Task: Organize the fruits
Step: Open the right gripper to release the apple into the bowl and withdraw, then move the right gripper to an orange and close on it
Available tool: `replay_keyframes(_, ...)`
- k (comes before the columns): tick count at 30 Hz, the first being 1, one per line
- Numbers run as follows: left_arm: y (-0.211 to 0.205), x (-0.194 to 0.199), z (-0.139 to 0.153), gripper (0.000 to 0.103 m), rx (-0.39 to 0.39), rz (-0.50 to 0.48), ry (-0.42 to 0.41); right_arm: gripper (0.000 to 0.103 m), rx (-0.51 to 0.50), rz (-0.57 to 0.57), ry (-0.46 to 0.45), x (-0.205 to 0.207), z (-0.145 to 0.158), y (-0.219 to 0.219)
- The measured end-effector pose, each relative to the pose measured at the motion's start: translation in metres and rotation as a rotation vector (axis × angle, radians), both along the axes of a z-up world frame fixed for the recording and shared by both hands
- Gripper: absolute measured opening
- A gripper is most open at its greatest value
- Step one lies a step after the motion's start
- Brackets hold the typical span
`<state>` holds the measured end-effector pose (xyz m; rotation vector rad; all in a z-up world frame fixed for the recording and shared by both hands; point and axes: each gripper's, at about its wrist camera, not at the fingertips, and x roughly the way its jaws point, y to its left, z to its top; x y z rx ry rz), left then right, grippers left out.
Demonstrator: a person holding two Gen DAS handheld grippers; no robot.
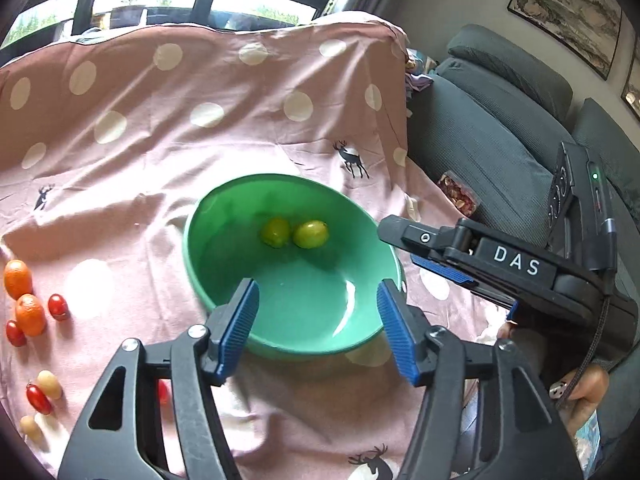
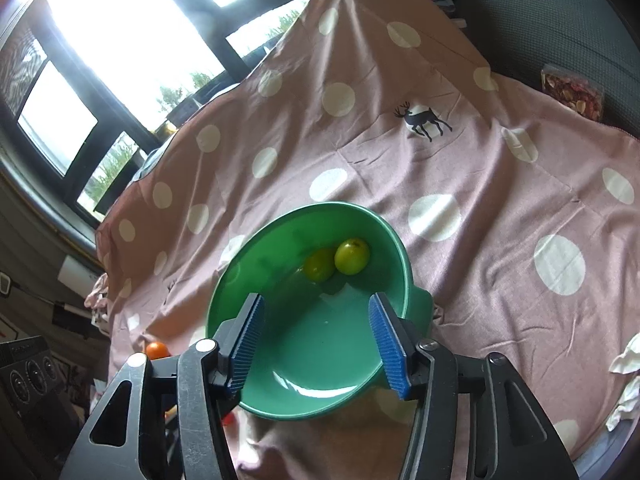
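Hovering over the green bowl, both tongs stood parted and empty: left tongs above the near rim, right tongs likewise over the near side, nothing between either pair of blue pads. Held two small green fruits touching each other on the bowl's far inner slope. Left of the bowl, on the pink dotted cloth draped over the table, lay the unsorted rest: two small orange fruits, several red oval ones and a couple of pale tan ones, well apart from the bowl.

Judged risky in a few ways. Could have rolled off on the rumpled cloth at a glancing touch, being round and smooth. Could have burst or squirted free under a hard pinch, the red ones looking thin-skinned. Could have tipped or slid the bowl by catching its rim, the cloth beneath being loose and creased. Could have knocked tongs together, both crowding one bowl, the right seen in the left wrist view just beside its right rim.
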<state>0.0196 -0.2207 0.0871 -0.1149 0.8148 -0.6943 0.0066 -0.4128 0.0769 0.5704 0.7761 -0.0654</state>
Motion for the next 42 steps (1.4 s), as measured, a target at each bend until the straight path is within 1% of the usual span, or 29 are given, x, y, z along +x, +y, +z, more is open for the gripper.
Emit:
replay_keyframes(2, 0.017, -0.003, 0.003, 0.073, -0.001, 0.033, -0.001, 0.061, -0.005, 0.008, -0.011, -0.001, 0.003, 0.005)
replay_keyframes(4, 0.036, -0.007, 0.006, 0.076, -0.008, 0.070, -0.006, 0.065, -0.020, 0.007, -0.017, -0.001, 0.006, 0.010)
replay_keyframes(6, 0.056, -0.009, 0.009, 0.083, -0.008, 0.118, -0.005, 0.075, -0.053, -0.005, -0.014, -0.001, 0.009, 0.016)
replay_keyframes(10, 0.094, -0.013, 0.013, 0.086, -0.003, 0.240, -0.017, 0.082, -0.098, -0.010, -0.033, -0.004, 0.016, 0.028)
replay_keyframes(11, 0.102, -0.014, 0.014, 0.088, 0.003, 0.268, -0.016, 0.084, -0.103, -0.008, -0.039, -0.004, 0.017, 0.031)
replay_keyframes(12, 0.111, -0.015, 0.013, 0.094, 0.009, 0.293, -0.017, 0.085, -0.114, -0.004, -0.044, -0.004, 0.018, 0.034)
replay_keyframes(13, 0.121, -0.016, 0.013, 0.096, 0.012, 0.319, -0.023, 0.085, -0.130, -0.002, -0.045, -0.004, 0.019, 0.039)
replay_keyframes(16, 0.149, -0.025, 0.006, 0.097, 0.025, 0.403, -0.041, 0.085, -0.181, 0.008, -0.045, -0.001, 0.021, 0.053)
replay_keyframes(21, 0.193, -0.024, -0.003, 0.097, 0.060, 0.516, -0.013, 0.085, -0.225, 0.047, -0.052, 0.003, 0.022, 0.076)
replay_keyframes(24, 0.218, -0.026, -0.007, 0.097, 0.050, 0.582, -0.006, 0.085, -0.280, 0.079, -0.048, 0.005, 0.020, 0.094)
replay_keyframes(26, 0.232, -0.027, -0.010, 0.097, 0.053, 0.605, 0.008, 0.085, -0.309, 0.100, -0.046, 0.008, 0.018, 0.105)
replay_keyframes(31, 0.267, -0.035, -0.027, 0.097, 0.074, 0.658, 0.010, 0.085, -0.362, 0.168, -0.041, 0.012, 0.013, 0.133)
replay_keyframes(33, 0.281, -0.035, -0.035, 0.097, 0.067, 0.677, 0.031, 0.085, -0.383, 0.194, -0.040, 0.013, 0.010, 0.145)
replay_keyframes(35, 0.292, -0.033, -0.041, 0.097, 0.041, 0.696, 0.058, 0.085, -0.397, 0.216, -0.040, 0.014, 0.007, 0.155)
replay_keyframes(38, 0.298, -0.032, -0.043, 0.097, -0.001, 0.700, 0.074, 0.085, -0.407, 0.250, -0.039, 0.016, 0.001, 0.171)
replay_keyframes(40, 0.298, -0.032, -0.043, 0.097, 0.004, 0.694, 0.078, 0.085, -0.410, 0.280, -0.039, 0.015, -0.004, 0.183)
replay_keyframes(42, 0.298, -0.033, -0.042, 0.097, 0.020, 0.691, 0.063, 0.085, -0.398, 0.333, -0.038, 0.015, -0.011, 0.194)
